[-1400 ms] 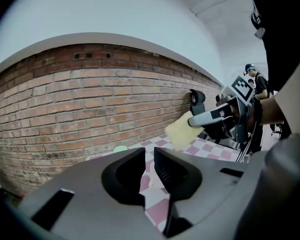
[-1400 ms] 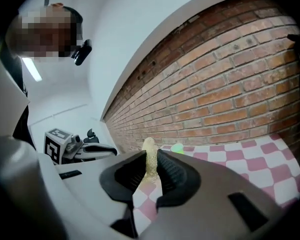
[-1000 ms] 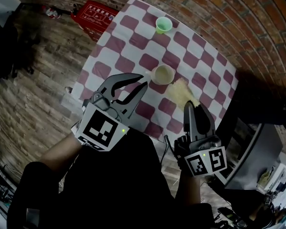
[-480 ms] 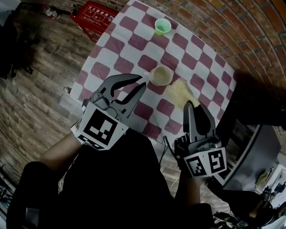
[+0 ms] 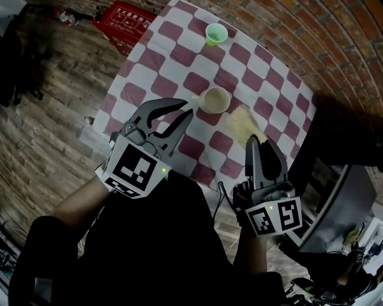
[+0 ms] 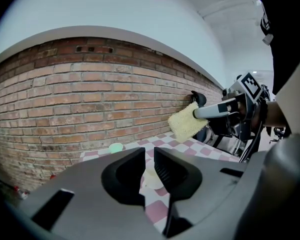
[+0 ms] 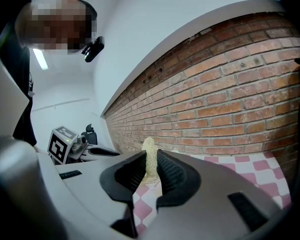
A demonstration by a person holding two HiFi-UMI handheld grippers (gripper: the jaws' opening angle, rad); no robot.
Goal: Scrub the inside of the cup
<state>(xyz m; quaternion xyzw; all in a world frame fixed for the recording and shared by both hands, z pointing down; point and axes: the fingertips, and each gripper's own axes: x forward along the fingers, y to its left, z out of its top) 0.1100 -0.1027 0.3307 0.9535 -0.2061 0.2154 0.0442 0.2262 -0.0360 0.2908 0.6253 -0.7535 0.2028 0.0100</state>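
A cream cup [image 5: 216,99] stands upright on the red-and-white checked table [image 5: 172,69], empty as far as I can see. My left gripper [image 5: 189,107] hovers just to the cup's near left, jaws open with nothing between them; in the left gripper view the cup [image 6: 151,176] shows through the gap of that gripper [image 6: 150,154]. My right gripper [image 5: 258,142] is shut on a yellow sponge [image 5: 246,125], held in the air to the right of the cup. The sponge [image 7: 149,159] stands pinched between the jaws of the right gripper [image 7: 150,156].
A small green cup [image 5: 216,33] stands at the table's far side. A red box [image 5: 124,16] lies on the wooden floor left of the table. A brick wall runs behind the table. Grey furniture [image 5: 332,209] stands at the right.
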